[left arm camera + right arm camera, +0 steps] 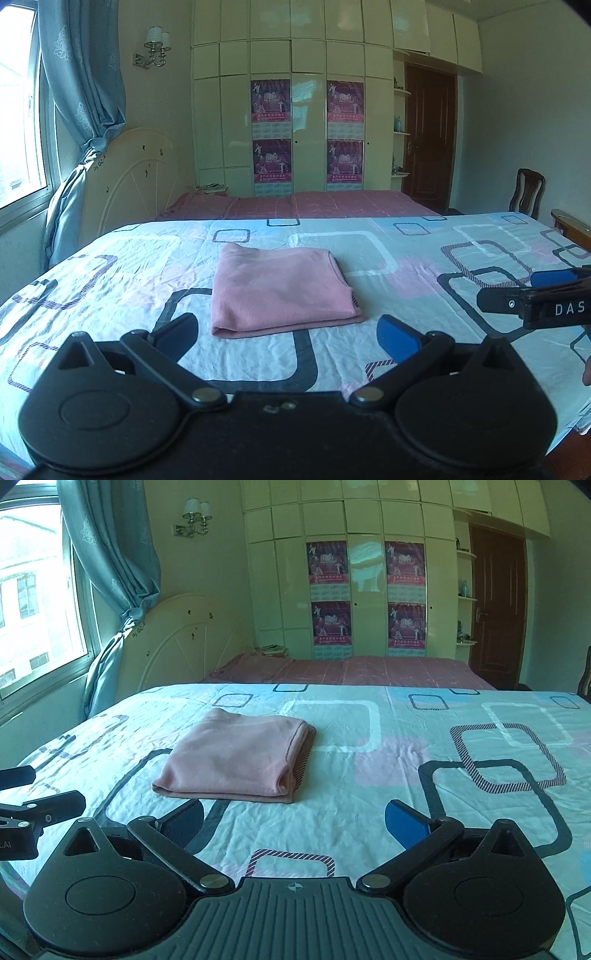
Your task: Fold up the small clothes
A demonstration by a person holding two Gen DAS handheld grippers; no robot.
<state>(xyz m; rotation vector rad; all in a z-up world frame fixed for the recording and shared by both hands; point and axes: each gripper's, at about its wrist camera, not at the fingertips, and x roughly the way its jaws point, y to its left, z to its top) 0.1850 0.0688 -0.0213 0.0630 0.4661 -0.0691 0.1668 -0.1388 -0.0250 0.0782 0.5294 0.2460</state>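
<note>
the pink garment [282, 290] lies folded into a neat rectangle on the bed [406, 258], on the sheet printed with rounded squares. it sits flat, its folded edge turned toward me and a thin dark trim showing along its right side. nothing rests on it and nothing touches it.

my left gripper [291, 338] hovers just short of the garment's near edge, pointing down at a slant, its two fingers [397, 338] spread wide with only sheet between them. my right gripper [295, 825] hangs beside it, to the right of the garment and clear of it, fingers [404, 827] wide apart too and holding nothing; the cloth lies ahead and to the left of them. in the left wrist view the right gripper's fingertips reach in from the right edge, apart from the garment.

beyond the bed a second bed [303, 205] with a pink cover stands against a cream wardrobe [295, 110] bearing four posters. a window with a tied blue curtain [85, 92] is on the left, and a dark wooden door [430, 136] and a chair [526, 192] are on the right.
</note>
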